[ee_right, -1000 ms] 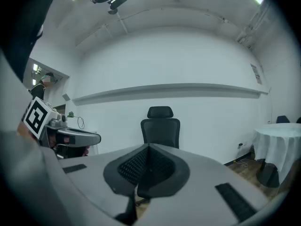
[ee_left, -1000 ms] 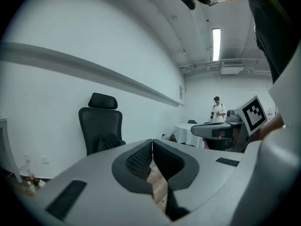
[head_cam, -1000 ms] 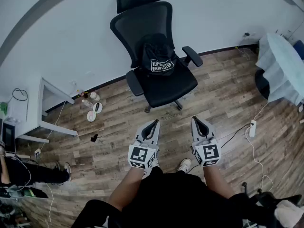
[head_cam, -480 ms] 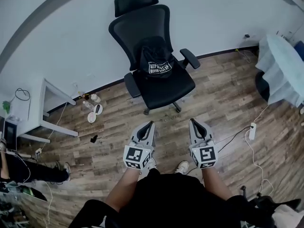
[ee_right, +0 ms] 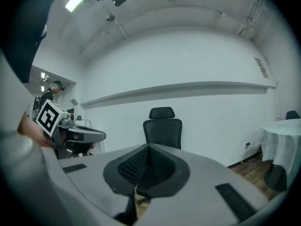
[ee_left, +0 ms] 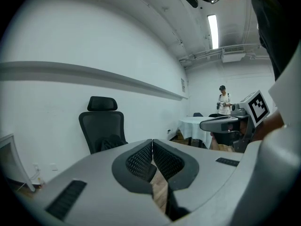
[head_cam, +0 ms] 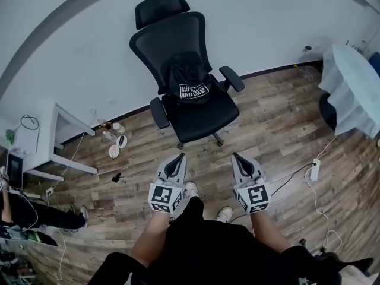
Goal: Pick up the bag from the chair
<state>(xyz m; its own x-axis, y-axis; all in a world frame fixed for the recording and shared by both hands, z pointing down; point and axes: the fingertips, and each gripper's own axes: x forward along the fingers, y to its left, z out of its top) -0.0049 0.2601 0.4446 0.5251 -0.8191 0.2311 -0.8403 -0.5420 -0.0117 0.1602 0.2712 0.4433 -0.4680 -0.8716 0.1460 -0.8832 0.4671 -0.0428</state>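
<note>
A black bag [head_cam: 189, 82] with a white print sits on the seat of a black office chair [head_cam: 178, 58], leaning on the backrest. Both grippers hang over the wooden floor, well short of the chair. My left gripper [head_cam: 176, 159] and right gripper [head_cam: 238, 158] are side by side, each shut with nothing between the jaws. The left gripper view shows the chair [ee_left: 102, 126] and bag [ee_left: 112, 144] beyond the shut left gripper [ee_left: 152, 142]. In the right gripper view, the right gripper [ee_right: 148, 147] covers the seat of the chair [ee_right: 162, 124] and the bag.
A white desk [head_cam: 59, 129] stands at the left, with small items on the floor [head_cam: 114, 142] beside it. A white-clothed table [head_cam: 350, 88] is at the right. A power strip with cables [head_cam: 314, 164] lies on the floor. A person [ee_left: 224, 101] stands far back.
In the head view the chair with the bag has shifted a little left. Both grippers have drifted slightly left and down, still shut and side by side.
</note>
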